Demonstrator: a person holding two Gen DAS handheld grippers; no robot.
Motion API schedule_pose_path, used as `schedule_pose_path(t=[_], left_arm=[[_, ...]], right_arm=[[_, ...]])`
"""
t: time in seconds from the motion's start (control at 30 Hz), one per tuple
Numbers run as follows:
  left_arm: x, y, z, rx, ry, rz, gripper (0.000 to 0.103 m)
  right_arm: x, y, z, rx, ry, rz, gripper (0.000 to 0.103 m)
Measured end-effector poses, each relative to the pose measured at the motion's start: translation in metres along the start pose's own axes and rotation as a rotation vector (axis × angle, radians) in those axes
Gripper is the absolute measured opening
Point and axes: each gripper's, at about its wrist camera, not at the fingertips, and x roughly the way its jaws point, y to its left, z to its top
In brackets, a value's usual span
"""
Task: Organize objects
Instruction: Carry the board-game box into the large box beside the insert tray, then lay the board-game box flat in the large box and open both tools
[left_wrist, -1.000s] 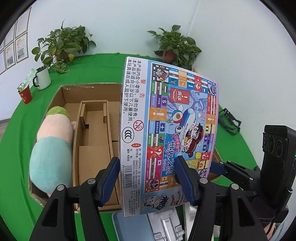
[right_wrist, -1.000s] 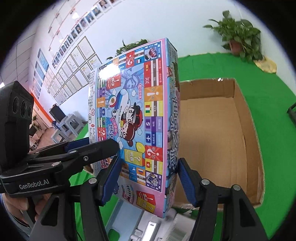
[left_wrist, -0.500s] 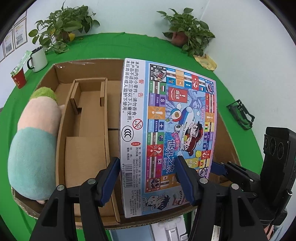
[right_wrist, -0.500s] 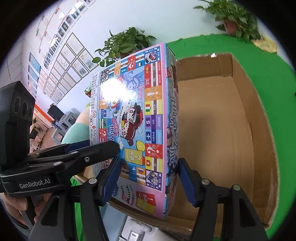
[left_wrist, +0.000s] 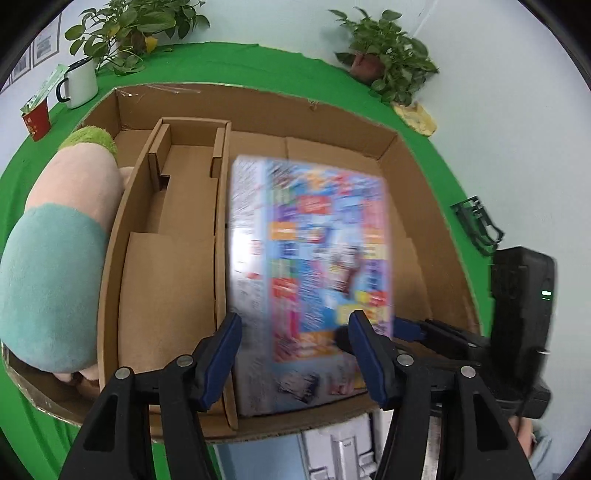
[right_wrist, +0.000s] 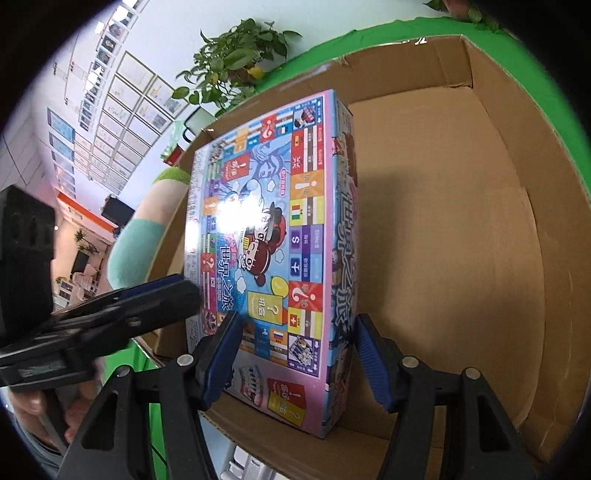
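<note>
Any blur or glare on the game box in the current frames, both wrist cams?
Left wrist view: the game box is motion-smeared and its print unreadable, while the cardboard box and plush toy stay sharp. Right wrist view: game box crisp, with a white glare patch on its face; strong fisheye bending at the edges.

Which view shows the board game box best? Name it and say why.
The right wrist view: the board game box is sharp there, its printed face and side readable, standing in the cardboard box. In the left wrist view the same box is smeared by motion blur, only its outline and colours clear.
</note>
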Motion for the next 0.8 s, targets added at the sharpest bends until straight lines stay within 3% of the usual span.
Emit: schedule_pose_path(t=[0.13, 0.23, 0.33, 0.4, 0.43, 0.47, 0.6, 0.8], left_arm=[[-0.023, 0.002, -0.011, 0.033, -0.050, -0.014, 0.059], [-0.034, 0.014, -0.020, 0.047, -0.074, 0.046, 0.059], [-0.031, 0.032, -0.030, 0.039, -0.056, 0.103, 0.059], [-0.025, 0.039, -0.037, 0.034, -0.028, 0.100, 0.059], [-0.025, 0.044, -0.043, 0.040, -0.033, 0.096, 0.059], [-0.026, 0.045, -0.046, 0.046, -0.040, 0.100, 0.059], [-0.029, 0.042, -0.049, 0.047, -0.062, 0.096, 0.060], [-0.044, 0.039, -0.053, 0.056, -0.098, 0.084, 0.060]], right_arm=[[0.009, 0.002, 0.001, -0.012, 0.054, -0.019, 0.058], [0.005, 0.000, 0.002, -0.012, 0.050, -0.011, 0.058], [-0.004, -0.004, 0.006, -0.005, 0.031, -0.035, 0.058], [-0.006, -0.006, 0.009, -0.004, 0.021, -0.047, 0.057], [-0.005, -0.006, 0.009, -0.004, 0.021, -0.053, 0.052], [-0.002, -0.007, 0.011, -0.011, 0.029, -0.055, 0.039], [0.001, -0.001, 0.008, -0.040, 0.027, -0.094, 0.039], [-0.002, -0.003, 0.008, -0.027, 0.032, -0.079, 0.044]])
